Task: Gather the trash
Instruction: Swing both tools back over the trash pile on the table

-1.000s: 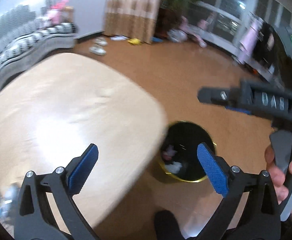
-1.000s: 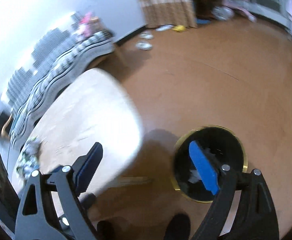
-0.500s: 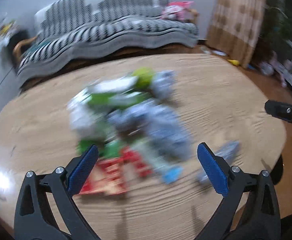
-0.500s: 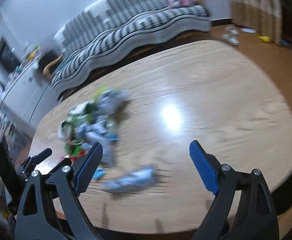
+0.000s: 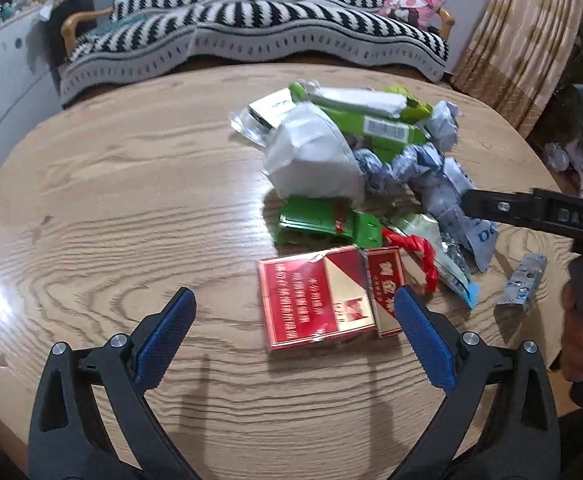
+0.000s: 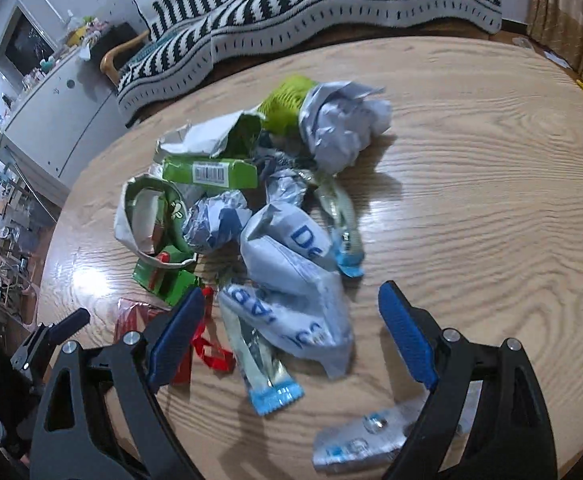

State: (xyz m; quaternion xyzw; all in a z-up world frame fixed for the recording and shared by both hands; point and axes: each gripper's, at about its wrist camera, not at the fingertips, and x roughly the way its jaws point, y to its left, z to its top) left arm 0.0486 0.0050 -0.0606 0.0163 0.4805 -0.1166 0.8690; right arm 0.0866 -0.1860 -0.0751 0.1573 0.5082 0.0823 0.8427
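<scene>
Trash lies heaped at the centre of the wooden table (image 5: 111, 184), and both grippers hang over its near edge with jaws spread wide and nothing between them. In the left wrist view the left gripper (image 5: 293, 328) sits low in the frame, the red cigarette carton (image 5: 315, 296) flat just above it. In the right wrist view the right gripper (image 6: 291, 324) brackets the tail of a white and blue wrapper (image 6: 291, 280). My judgement: take loose outliers first. The carton lies flat, so tilt one pad under an edge before closing; the wrapper is limp, so pinch its bunched middle and lift slowly so neighbours do not drag along
</scene>
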